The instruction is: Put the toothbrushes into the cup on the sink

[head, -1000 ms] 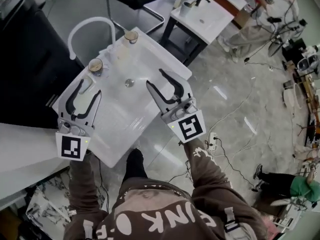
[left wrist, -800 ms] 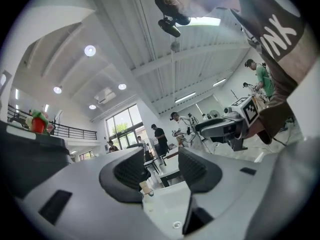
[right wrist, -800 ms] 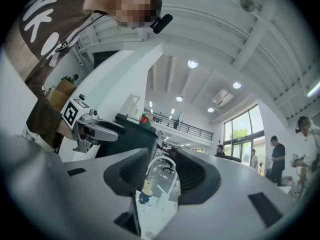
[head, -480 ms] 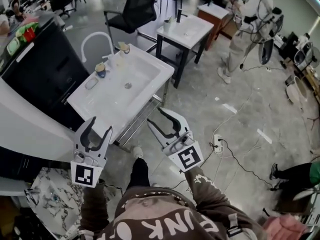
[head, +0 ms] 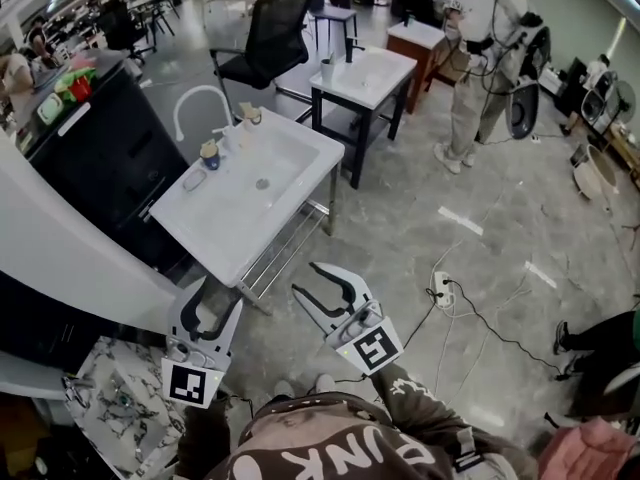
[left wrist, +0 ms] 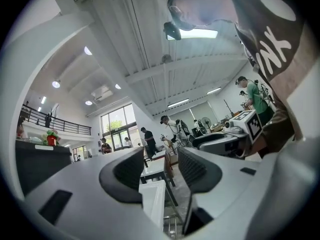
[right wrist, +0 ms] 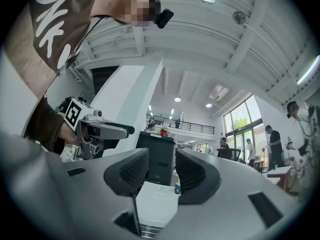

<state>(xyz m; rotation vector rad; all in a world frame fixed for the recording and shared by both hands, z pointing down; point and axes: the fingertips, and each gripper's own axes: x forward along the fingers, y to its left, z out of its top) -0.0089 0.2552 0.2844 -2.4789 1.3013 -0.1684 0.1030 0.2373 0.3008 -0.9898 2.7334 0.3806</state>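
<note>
L gripper [head: 220, 294] spread, R gripper [head: 305, 279] spread, cup [head: 209, 155] upright

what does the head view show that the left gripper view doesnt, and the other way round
Only the head view: the top of the sink with its faucet and a cup beside it, and the floor between the person and the sink.
Only the left gripper view: the ceiling lights, and the left gripper close up, jaws apart with nothing between them.
Both: the right gripper, open and empty, and part of the sink.
</note>
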